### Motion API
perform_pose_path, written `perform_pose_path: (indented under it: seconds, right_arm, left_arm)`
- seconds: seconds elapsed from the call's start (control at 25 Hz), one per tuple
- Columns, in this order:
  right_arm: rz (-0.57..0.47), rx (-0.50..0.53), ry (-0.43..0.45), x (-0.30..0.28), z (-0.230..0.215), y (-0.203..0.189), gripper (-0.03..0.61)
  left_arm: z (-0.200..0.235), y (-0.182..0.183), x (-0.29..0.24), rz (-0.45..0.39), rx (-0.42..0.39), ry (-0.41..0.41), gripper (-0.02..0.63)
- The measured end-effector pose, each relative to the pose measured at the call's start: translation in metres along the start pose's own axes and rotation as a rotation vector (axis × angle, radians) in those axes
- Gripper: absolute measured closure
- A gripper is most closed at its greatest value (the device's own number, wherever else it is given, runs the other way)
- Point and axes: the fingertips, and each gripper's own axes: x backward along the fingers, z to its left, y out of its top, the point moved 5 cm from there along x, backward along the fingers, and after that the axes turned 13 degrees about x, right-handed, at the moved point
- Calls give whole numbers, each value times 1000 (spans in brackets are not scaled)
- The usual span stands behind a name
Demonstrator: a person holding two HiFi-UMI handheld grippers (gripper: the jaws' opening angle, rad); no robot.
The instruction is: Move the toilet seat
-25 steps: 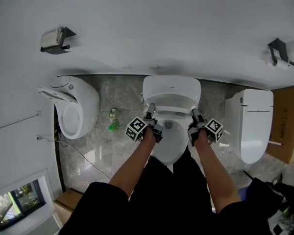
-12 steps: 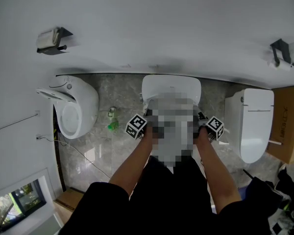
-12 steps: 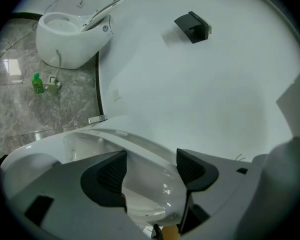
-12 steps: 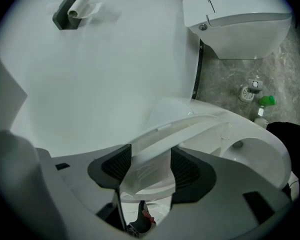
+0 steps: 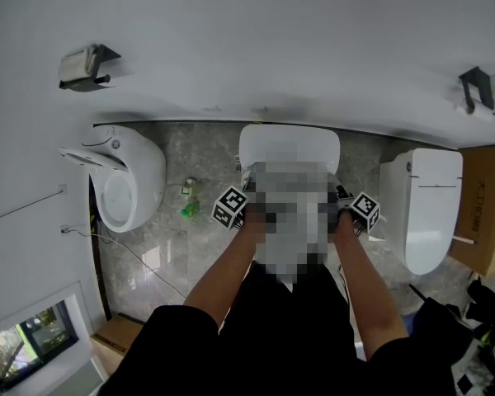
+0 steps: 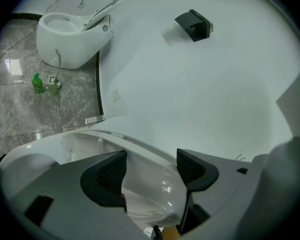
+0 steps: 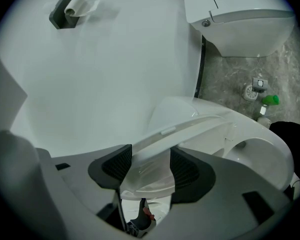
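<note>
The white toilet [image 5: 289,145] stands against the wall in the middle of the head view; a mosaic patch hides its seat there. My left gripper [image 5: 247,207] is at the seat's left side and my right gripper [image 5: 340,205] at its right side. In the left gripper view, the left gripper [image 6: 149,171] is shut on the toilet seat [image 6: 140,151], whose glossy edge fills the gap between the pads. In the right gripper view, the right gripper [image 7: 149,170] is shut on the seat [image 7: 190,126], which tilts up above the bowl [image 7: 262,156].
Another toilet [image 5: 124,180] with its lid up stands at the left, and a shut one [image 5: 429,209] at the right. A green bottle [image 5: 190,210] sits on the grey floor. Paper holders [image 5: 82,64] [image 5: 483,89] hang on the wall. A cardboard box [image 5: 483,205] is at the far right.
Both grippers have shifted slightly back toward the wall while keeping hold at the seat's sides. A mosaic patch now covers the seat in the head view.
</note>
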Motion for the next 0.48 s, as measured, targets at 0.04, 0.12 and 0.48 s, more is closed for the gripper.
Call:
perform_pose_path:
  seconds: [0.04, 0.12, 0.48]
  right_arm:
    - [-1, -1, 1, -1, 0, 0, 322]
    - [1, 0, -1, -2, 2, 1, 322]
    - [10, -1, -1, -9, 2, 7, 324]
  left_arm:
    - [0, 0, -1, 0, -1, 2, 290]
    - [-1, 1, -3, -3, -3, 3, 290]
    - [-3, 3, -11, -2, 7, -6, 290]
